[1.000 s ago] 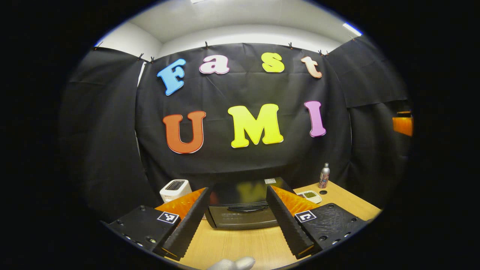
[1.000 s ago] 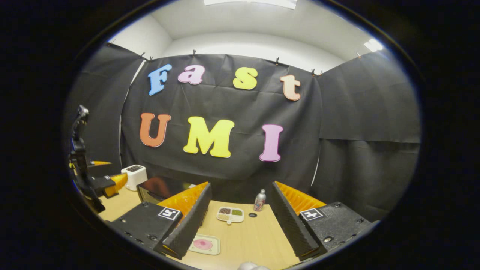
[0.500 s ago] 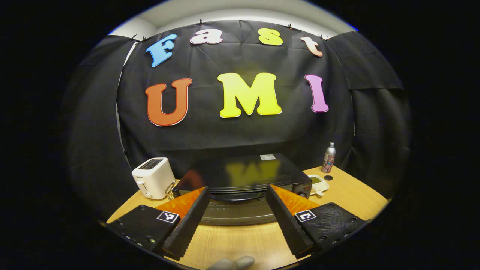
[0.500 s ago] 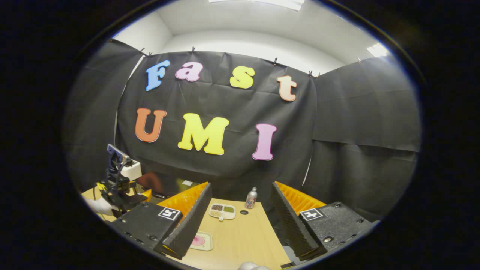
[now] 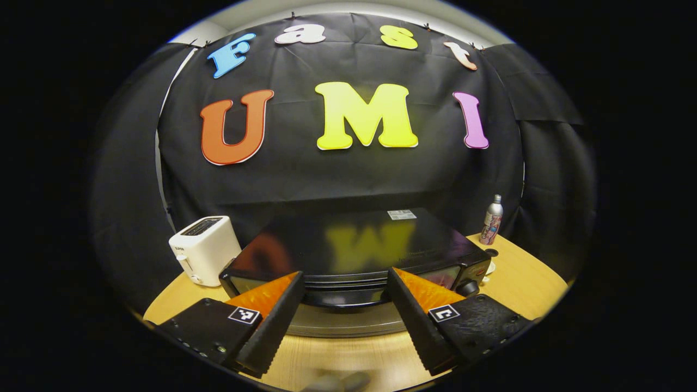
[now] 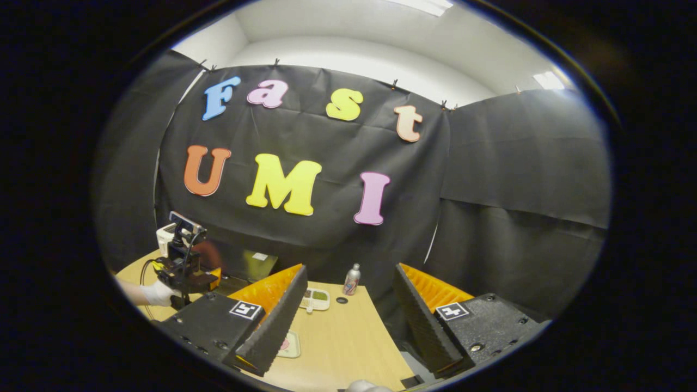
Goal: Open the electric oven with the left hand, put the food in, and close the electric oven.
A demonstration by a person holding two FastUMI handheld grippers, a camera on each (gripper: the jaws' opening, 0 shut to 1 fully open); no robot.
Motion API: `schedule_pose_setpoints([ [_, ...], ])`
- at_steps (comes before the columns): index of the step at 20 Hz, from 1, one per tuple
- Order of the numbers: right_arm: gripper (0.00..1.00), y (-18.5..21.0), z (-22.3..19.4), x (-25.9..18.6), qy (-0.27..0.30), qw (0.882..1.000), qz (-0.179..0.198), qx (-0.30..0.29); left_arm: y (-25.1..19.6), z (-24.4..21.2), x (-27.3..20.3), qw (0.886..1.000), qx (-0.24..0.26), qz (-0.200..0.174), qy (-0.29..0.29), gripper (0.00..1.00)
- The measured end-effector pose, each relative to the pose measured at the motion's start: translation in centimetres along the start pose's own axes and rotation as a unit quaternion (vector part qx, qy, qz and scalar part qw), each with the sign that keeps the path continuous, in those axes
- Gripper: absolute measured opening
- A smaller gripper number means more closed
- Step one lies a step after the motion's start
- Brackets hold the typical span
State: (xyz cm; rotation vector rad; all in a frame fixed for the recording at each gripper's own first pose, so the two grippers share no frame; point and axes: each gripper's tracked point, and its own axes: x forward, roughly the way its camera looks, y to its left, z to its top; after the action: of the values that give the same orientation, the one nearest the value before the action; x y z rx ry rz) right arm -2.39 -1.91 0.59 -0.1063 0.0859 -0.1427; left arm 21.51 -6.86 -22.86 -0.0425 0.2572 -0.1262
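In the left gripper view we saw the glossy black box-shaped electric oven (image 5: pixel 354 247) lying with its long axis across the pale wooden bench (image 5: pixel 523 277), its closed door and handle facing our left hand-held gripper (image 5: pixel 344 321), whose fingers stood wide apart, holding nothing. A white toaster (image 5: pixel 204 256) stood just left of it and a slim silver bottle (image 5: pixel 493 220) to its right. In the right gripper view, our right hand-held gripper (image 6: pixel 348 321) also gaped empty above the bench, black cloth walling the booth.
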Motion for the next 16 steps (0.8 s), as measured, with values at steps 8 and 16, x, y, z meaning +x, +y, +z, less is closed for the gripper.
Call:
schedule_pose_setpoints([
  [8, 1.00, 0.8, -0.4, -0.5, 0.001, 1.000, 0.013, 0.007, 0.1, -0.3, -0.5, 1.000, -0.004, -0.008, 0.027, 0.97],
  [16, 1.00, 1.4, -1.1, -0.3, 0.007, 0.999, 0.033, 0.013, -0.1, -1.6, -2.9, 0.999, 0.003, -0.013, 0.031, 0.97],
])
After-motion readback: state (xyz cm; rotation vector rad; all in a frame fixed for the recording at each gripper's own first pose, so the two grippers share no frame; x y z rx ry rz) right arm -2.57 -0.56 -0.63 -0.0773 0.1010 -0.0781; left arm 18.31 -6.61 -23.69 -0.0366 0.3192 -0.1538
